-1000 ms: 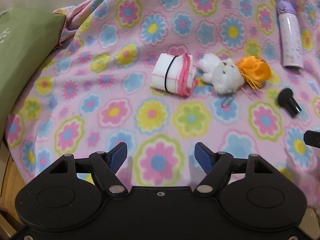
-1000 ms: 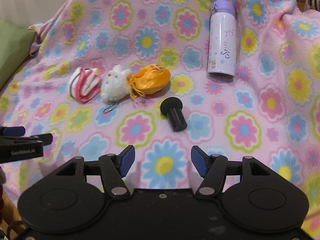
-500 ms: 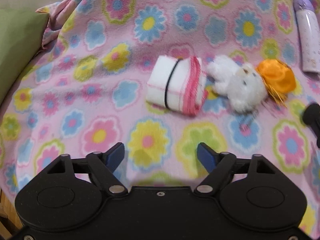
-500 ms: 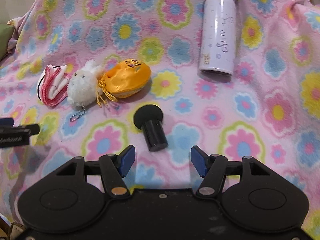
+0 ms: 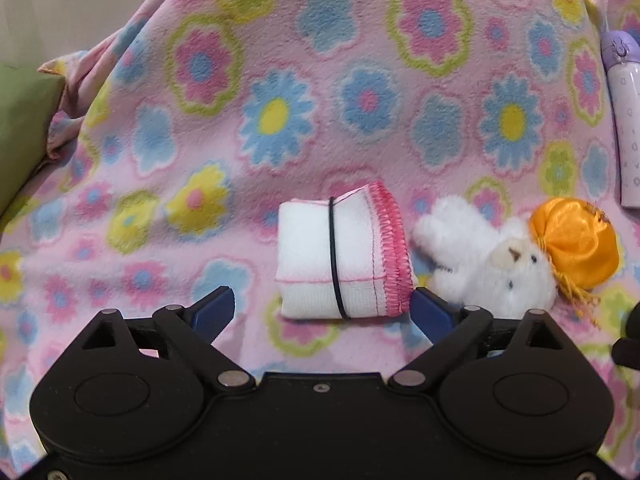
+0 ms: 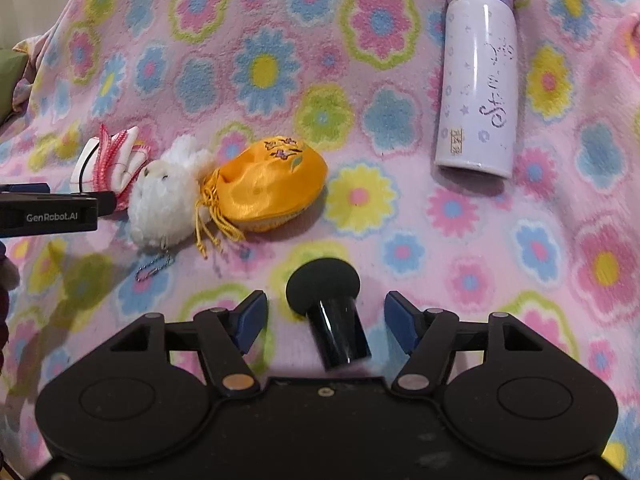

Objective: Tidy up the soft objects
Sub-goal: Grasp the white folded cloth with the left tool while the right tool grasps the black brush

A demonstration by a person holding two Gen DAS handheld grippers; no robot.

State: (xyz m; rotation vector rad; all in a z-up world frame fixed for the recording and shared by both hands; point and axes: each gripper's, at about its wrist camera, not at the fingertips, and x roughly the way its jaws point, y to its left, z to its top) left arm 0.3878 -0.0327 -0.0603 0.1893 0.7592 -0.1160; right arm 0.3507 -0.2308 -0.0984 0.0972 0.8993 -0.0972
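- Folded white cloth (image 5: 340,260) with pink stitched edging, bound by a thin black band, lying flat on the floral blanket, leftmost in the row.
- White plush toy (image 5: 492,268) with a small keychain, lying on its side just right of the cloth.
- Orange satin drawstring pouch (image 6: 268,184), embroidered, touching the plush's head, rightmost.

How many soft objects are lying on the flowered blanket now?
3. The folded white cloth with pink edging and a black band lies leftmost, the white plush toy beside it on its right, and the orange satin drawstring pouch against the toy's other side. Others may lie outside view.
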